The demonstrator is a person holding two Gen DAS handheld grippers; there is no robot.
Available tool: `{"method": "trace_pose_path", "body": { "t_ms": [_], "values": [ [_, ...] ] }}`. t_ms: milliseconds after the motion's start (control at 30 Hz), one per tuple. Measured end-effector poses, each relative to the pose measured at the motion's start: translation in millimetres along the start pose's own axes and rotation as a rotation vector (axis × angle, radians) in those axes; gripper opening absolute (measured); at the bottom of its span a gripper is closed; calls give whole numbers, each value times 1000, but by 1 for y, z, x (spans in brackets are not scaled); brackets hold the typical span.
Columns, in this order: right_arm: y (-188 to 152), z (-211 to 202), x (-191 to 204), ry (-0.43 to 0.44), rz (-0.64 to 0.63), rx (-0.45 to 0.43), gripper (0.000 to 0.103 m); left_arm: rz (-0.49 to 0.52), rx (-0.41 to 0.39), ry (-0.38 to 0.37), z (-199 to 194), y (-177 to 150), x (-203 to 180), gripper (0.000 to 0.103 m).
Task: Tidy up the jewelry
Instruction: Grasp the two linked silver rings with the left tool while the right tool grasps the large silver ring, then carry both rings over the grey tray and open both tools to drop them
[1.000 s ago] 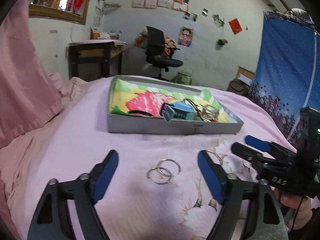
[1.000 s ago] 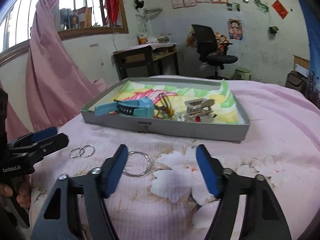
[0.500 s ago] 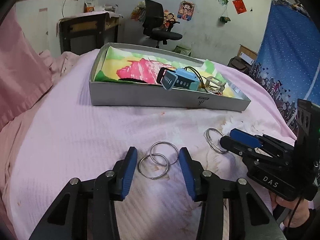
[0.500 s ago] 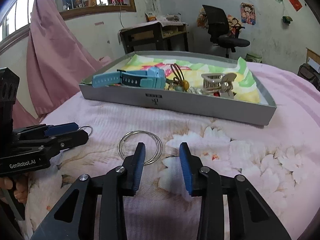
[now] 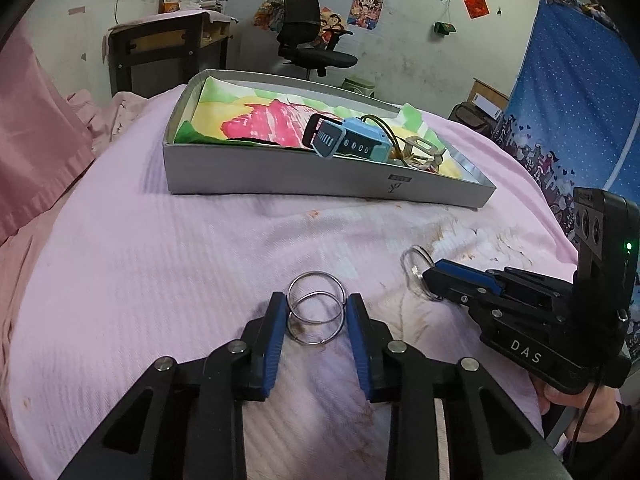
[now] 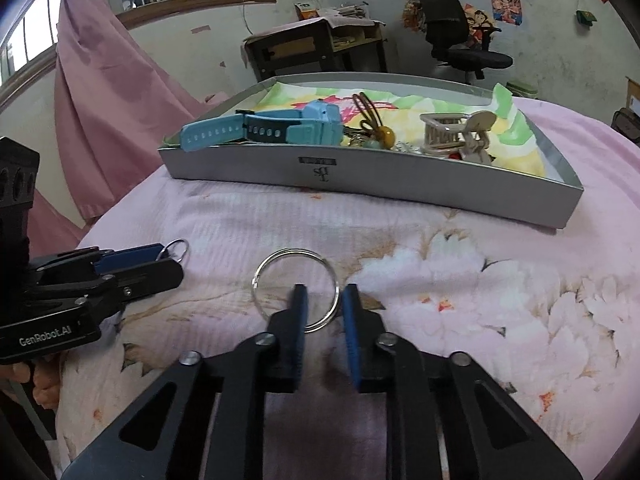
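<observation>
Two small linked silver rings [image 5: 316,304] lie on the pink bedspread between the fingers of my left gripper [image 5: 316,312], whose jaws touch the nearer ring on both sides. A larger silver ring [image 6: 296,292] lies flat in the right wrist view. My right gripper [image 6: 322,300] straddles its near right rim, jaws narrowly apart and not pressed on it. The right gripper also shows in the left wrist view [image 5: 436,280], and the left gripper in the right wrist view [image 6: 168,260]. The grey tray [image 6: 400,192] stands behind.
The tray holds a blue watch [image 6: 280,128], a beige hair claw [image 6: 460,132], a hair tie with a yellow bead [image 6: 376,124] and a colourful cloth lining [image 5: 256,116]. A pink curtain [image 6: 108,92] hangs left. A desk and an office chair [image 5: 308,40] stand behind the bed.
Both grippers moved forward and down to the bedspread and narrowed their jaws. The left closed around the small linked rings, the right around the rim of the large ring.
</observation>
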State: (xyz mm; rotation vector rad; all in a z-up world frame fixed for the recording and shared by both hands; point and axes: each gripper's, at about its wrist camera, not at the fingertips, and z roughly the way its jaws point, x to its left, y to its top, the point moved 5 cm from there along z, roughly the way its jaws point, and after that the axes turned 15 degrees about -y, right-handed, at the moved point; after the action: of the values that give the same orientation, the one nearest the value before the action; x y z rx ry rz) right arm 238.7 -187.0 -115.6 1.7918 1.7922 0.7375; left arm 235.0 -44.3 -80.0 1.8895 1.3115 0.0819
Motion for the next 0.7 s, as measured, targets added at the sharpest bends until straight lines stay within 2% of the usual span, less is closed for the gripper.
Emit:
{"method": "trace_pose_path", "body": {
  "t_ms": [167, 700],
  "values": [
    [0, -2, 4, 0, -14, -17, 4, -6, -23, -5, -3, 1, 0, 28],
    [12, -24, -10, 0, 62, -117, 3, 50, -137, -29, -31, 18, -18, 28]
  ]
}}
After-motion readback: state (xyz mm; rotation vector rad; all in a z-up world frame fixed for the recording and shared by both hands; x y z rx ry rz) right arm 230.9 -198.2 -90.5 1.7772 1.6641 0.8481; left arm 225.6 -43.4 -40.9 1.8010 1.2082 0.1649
